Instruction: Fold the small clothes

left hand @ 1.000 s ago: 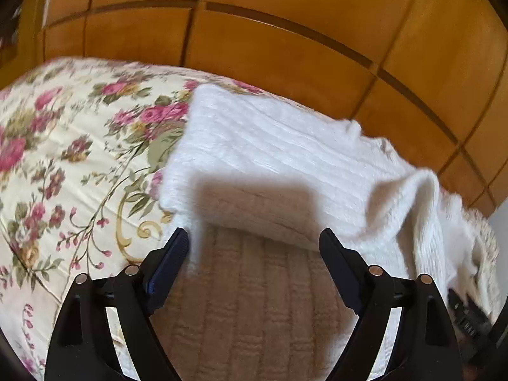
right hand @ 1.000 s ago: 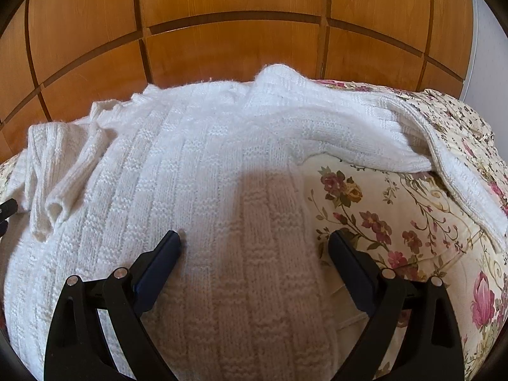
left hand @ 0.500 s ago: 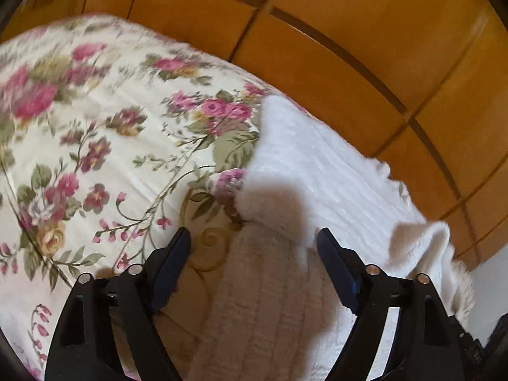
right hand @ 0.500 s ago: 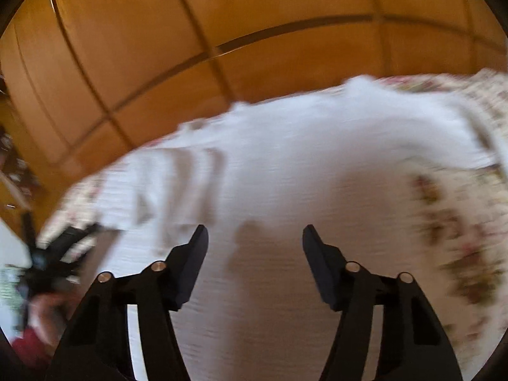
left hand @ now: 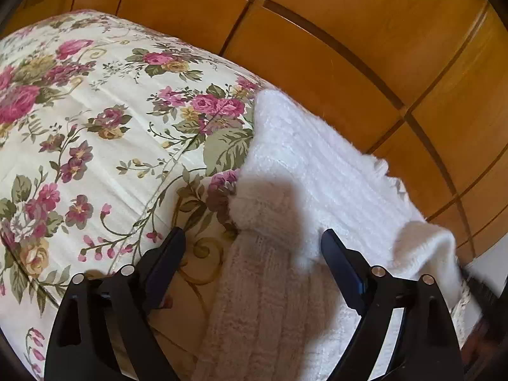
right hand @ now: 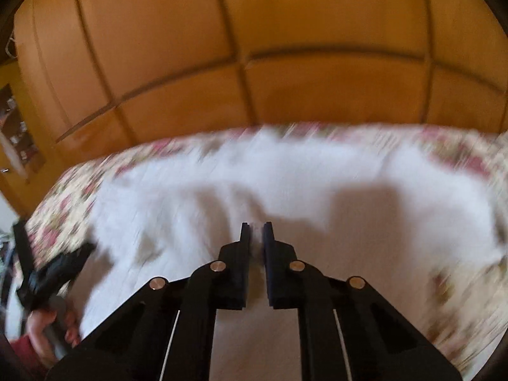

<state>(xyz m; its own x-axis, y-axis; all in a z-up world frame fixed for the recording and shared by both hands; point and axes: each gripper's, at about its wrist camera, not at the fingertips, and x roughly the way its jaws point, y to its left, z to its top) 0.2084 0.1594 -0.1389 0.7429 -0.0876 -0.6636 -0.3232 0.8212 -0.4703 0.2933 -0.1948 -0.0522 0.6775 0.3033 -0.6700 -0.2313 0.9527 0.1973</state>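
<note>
the white sweater (left hand: 317,171) lies spread on the floral bedspread (left hand: 95,146), its far edge close to the wooden wall (left hand: 349,31). the left gripper (left hand: 252,247) hangs low over the sweater's left edge with its fingers wide apart and nothing between them; a folded knit corner sits just ahead of the gap, one finger (left hand: 165,260) over the bedspread and the other over the knit. in the right wrist view the picture is blurred: the sweater (right hand: 285,184) fills the middle of the bed, directly ahead of and under the right gripper (right hand: 256,238), whose fingers are drawn nearly together with only a thin slit between. whether any knit is pinched in that slit cannot be told. at the lower left of that view the left gripper (right hand: 54,273) shows at the sweater's edge.
</note>
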